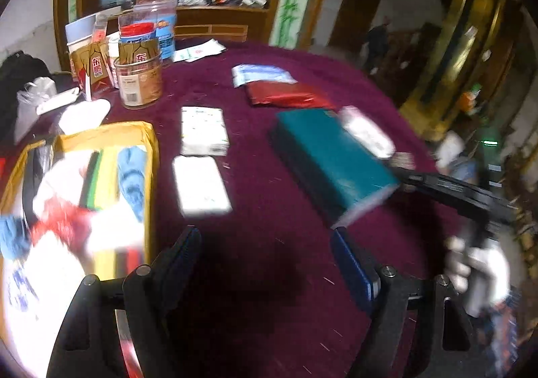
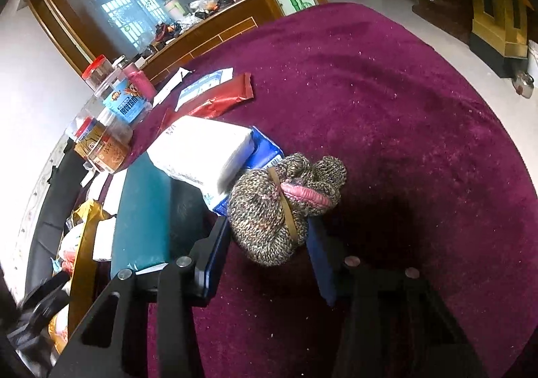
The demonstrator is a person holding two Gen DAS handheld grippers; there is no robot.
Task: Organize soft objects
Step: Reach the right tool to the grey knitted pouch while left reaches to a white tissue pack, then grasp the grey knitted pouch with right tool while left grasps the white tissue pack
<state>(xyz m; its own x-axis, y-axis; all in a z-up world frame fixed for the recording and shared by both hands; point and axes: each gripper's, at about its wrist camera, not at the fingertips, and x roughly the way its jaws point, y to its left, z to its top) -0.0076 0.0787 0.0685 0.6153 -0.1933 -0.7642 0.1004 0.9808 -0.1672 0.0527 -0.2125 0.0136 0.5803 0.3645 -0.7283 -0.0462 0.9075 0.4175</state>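
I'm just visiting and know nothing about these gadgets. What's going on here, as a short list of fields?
surface: round table under a purple velvety cloth
right gripper: jaws clamped on a speckled brown knitted bundle with a pink cuff, tied with a rubber band
left gripper: open, nothing between its fingers
container: yellow-rimmed bag at the left, holding mixed colourful soft items
beside the bundle: white tissue pack lying on a teal box
far edge: clear jars with red lids
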